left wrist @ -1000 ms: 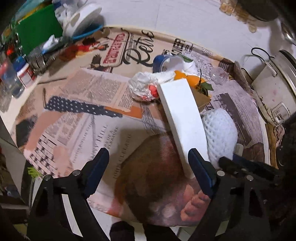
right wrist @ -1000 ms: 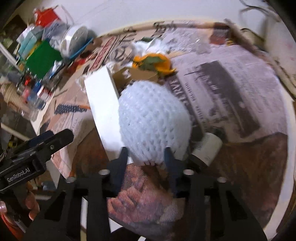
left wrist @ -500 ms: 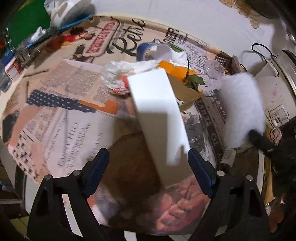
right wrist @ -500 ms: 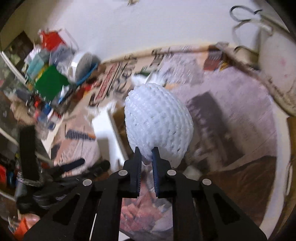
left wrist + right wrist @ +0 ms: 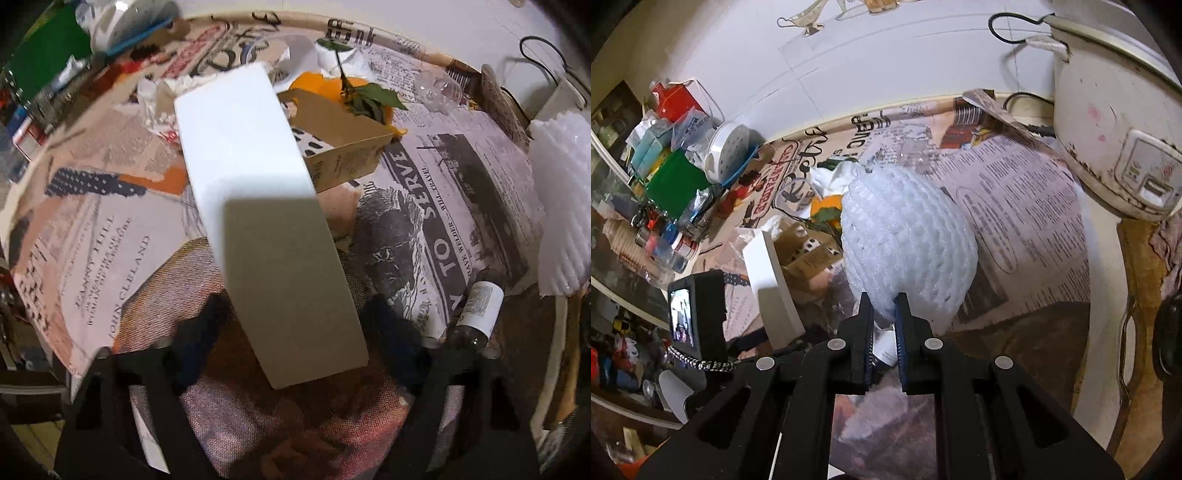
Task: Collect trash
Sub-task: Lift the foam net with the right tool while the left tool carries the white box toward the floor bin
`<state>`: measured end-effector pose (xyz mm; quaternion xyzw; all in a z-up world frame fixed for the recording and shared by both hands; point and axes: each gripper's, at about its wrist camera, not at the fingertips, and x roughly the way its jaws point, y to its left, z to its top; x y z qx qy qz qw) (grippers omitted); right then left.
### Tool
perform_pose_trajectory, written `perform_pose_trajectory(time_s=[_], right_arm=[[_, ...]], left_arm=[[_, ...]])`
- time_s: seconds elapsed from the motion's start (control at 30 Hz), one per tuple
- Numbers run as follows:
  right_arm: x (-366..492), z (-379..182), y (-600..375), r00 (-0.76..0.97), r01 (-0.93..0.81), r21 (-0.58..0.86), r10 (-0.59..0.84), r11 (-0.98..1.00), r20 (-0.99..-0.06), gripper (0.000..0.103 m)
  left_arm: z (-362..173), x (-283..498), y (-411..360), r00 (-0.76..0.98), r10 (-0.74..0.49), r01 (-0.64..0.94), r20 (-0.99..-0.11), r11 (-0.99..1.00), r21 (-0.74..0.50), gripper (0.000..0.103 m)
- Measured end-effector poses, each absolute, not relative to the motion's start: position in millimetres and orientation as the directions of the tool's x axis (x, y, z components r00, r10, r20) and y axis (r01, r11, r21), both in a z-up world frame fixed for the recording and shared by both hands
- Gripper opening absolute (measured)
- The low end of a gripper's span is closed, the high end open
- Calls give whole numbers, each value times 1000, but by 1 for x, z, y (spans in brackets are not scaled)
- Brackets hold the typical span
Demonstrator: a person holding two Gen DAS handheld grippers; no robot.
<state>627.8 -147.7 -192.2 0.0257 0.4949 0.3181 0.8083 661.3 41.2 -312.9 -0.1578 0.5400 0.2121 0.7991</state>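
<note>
Right gripper [image 5: 883,325] is clamped on the near rim of a foam net [image 5: 908,236], lifted clear of the newspaper [image 5: 1015,206]. The net looks very light, soft and squashy; it crushes flat at the pinch, so a hold on the rim is enough, low risk of a slip.

Left gripper [image 5: 295,328] straddles the near end of a white box [image 5: 255,177]; its jaws have just been closing, box between them. Blurred fingers sit just beside the box sides; I can't tell if the pads press yet. The box lies flat on the newspaper, long axis running near to far. It looks like stiff, smooth, probably empty card: light, maybe slippery, could dent under a hard squeeze. Best grip is across the narrow width, near end.

Right of the box lies a small dark bottle [image 5: 476,314], likely rigid, may roll. Farther back: a brown carton [image 5: 343,144], orange peel [image 5: 328,86] with leaves, crumpled tissue [image 5: 159,99], all light. A rice cooker [image 5: 1108,122] sits far right.
</note>
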Motion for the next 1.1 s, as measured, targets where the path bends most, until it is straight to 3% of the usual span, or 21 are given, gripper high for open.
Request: perform_pose_trajectory(time_s=[0.07, 0.27, 0.7, 1.1], right_arm=[[626, -194, -152, 303, -490, 359, 541, 795, -785, 10], [616, -192, -158, 307, -486, 367, 548, 793, -778, 10], [558, -167, -142, 388, -491, 332, 544, 805, -744, 10], [444, -156, -114, 492, -419, 307, 498, 854, -714, 10]], left_arm=[[-313, 658, 39, 324, 179, -506, -929, 862, -11, 57], [-295, 631, 45, 384, 185, -503, -905, 863, -37, 50], [-220, 570, 57, 574, 137, -381, -807, 917, -116, 50], [-190, 444, 86, 658, 55, -207, -751, 972, -111, 50]])
